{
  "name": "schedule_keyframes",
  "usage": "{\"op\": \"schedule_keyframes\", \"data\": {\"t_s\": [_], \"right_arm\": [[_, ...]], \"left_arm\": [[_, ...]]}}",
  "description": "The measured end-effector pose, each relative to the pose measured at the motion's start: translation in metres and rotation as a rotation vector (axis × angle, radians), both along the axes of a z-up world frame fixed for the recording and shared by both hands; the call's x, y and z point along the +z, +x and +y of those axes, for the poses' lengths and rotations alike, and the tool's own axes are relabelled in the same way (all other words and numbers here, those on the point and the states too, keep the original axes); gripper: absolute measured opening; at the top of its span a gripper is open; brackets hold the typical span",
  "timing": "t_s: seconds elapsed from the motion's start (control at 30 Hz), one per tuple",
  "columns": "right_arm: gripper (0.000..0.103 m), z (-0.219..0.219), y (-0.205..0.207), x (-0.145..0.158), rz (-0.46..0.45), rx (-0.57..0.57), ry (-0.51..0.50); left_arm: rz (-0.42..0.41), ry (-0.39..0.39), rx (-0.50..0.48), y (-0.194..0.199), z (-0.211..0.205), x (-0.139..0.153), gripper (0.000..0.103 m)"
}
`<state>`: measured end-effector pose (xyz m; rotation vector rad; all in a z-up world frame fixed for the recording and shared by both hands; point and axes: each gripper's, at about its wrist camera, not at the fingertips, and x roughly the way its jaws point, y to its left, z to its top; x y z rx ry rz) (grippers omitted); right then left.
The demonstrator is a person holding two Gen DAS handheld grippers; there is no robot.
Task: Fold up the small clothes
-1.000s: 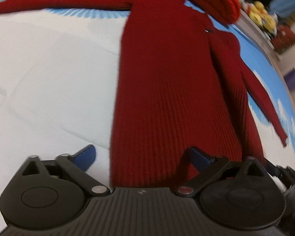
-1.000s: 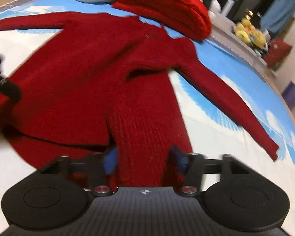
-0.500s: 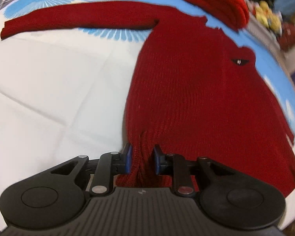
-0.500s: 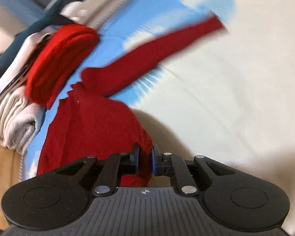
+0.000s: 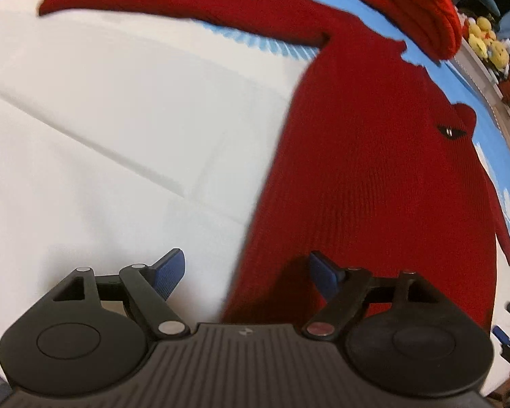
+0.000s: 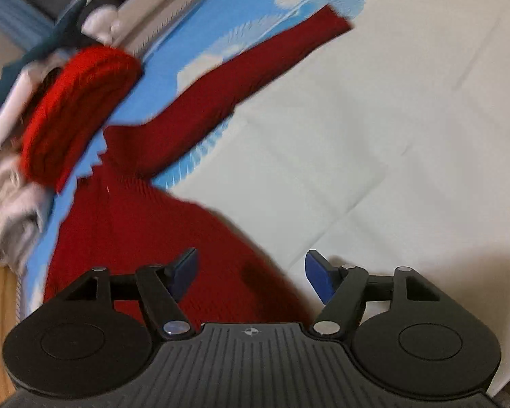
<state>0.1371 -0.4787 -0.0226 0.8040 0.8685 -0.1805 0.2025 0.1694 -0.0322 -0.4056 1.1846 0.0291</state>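
Spread flat on the white and blue sheet [image 5: 125, 142], a dark red sweater [image 5: 374, 176], body smooth, both sleeves stretched out to the sides, one sleeve [image 6: 255, 68] lying over the blue pattern. Judged as only laid out so far: no fold made in the body, sleeves not yet turned in, so most of the folding left to do. Further back, near the collar, a pile of clothes [image 6: 74, 108] already folded, a brighter red knit on top. Knit fine and ribbed, soft-looking, probably easy to drag out of shape. Near the hem, left gripper [image 5: 246, 270] opening, hem edge between the jaws but not pressed. Right gripper [image 6: 250, 272] also opening, above the hem corner, grasping nothing.
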Motion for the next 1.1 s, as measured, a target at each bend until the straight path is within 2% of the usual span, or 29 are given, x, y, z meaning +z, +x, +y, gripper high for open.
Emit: {"op": "schedule_keyframes", "data": {"t_s": [0.03,0.1,0.13,0.17,0.2,0.3,0.4,0.43,0.5,0.53,0.6,0.63,0.67,0.7,0.73,0.77,0.8,0.83,0.87,0.93,1.0,1.1], "right_arm": [[0.071,0.008,0.008,-0.005,0.029,0.024,-0.003],[0.073,0.021,0.019,-0.012,0.064,0.07,-0.029],[0.07,0.029,0.021,-0.01,0.054,0.088,-0.082],[0.041,0.038,0.024,-0.008,0.05,0.14,-0.134],[0.02,0.04,0.019,-0.01,0.062,0.173,-0.148],[0.019,0.039,0.02,-0.008,0.055,0.179,-0.135],[0.018,0.029,0.004,0.007,-0.001,0.181,-0.079],[0.018,0.026,-0.004,0.011,-0.018,0.188,-0.054],[0.018,0.023,-0.017,0.015,-0.029,0.21,-0.063],[0.018,0.024,-0.022,0.013,-0.017,0.217,-0.069],[0.019,0.027,-0.022,0.001,0.037,0.26,-0.072],[0.023,0.028,-0.016,-0.006,0.091,0.289,-0.09],[0.025,0.027,-0.012,-0.01,0.118,0.278,-0.106],[0.025,0.025,-0.01,-0.011,0.106,0.261,-0.091],[0.032,0.02,-0.006,-0.008,0.098,0.238,-0.072],[0.042,0.017,-0.002,-0.005,0.081,0.208,-0.07],[0.048,0.014,0.0,-0.001,0.062,0.18,-0.076],[0.055,0.012,0.004,0.003,0.046,0.155,-0.08],[0.059,0.01,0.009,0.005,0.029,0.14,-0.075],[0.063,0.006,0.021,0.008,0.0,0.093,-0.044],[0.064,0.001,0.04,0.008,-0.015,0.046,0.004],[0.064,-0.02,0.07,0.001,-0.03,-0.037,0.08]], "left_arm": [[-0.007,0.015,-0.014,-0.005,-0.012,-0.002,0.09],[-0.02,0.038,-0.072,-0.006,-0.025,-0.002,0.092],[-0.036,0.042,-0.087,-0.003,-0.035,-0.006,0.081],[-0.057,0.054,-0.088,-0.01,-0.037,-0.005,0.041],[-0.064,0.062,-0.093,-0.01,-0.038,-0.003,0.028],[-0.078,0.024,-0.036,-0.013,-0.033,0.005,0.024],[-0.125,0.033,-0.043,-0.029,-0.026,0.024,0.022],[-0.14,0.048,-0.054,-0.04,-0.021,0.033,0.015],[-0.138,0.046,-0.076,-0.056,-0.008,0.038,0.014],[-0.1,0.07,-0.064,-0.061,0.001,0.034,0.006],[-0.055,0.173,-0.031,-0.06,0.015,0.023,0.005],[-0.011,0.214,0.028,-0.057,0.027,0.015,0.005],[-0.002,0.213,0.066,-0.055,0.035,0.012,0.006],[0.001,0.188,0.095,-0.055,0.042,0.012,0.006],[-0.02,0.145,0.11,-0.054,0.046,0.015,0.012],[-0.053,0.111,0.113,-0.053,0.046,0.019,0.032],[-0.08,0.096,0.109,-0.05,0.042,0.024,0.048],[-0.111,0.1,0.105,-0.047,0.035,0.028,0.082],[-0.134,0.122,0.102,-0.044,0.026,0.032,0.095],[-0.163,0.174,0.072,-0.035,0.006,0.036,0.095],[-0.144,0.187,0.018,-0.024,-0.015,0.034,0.095],[-0.101,0.219,-0.004,-0.01,-0.038,0.021,0.095]]}}
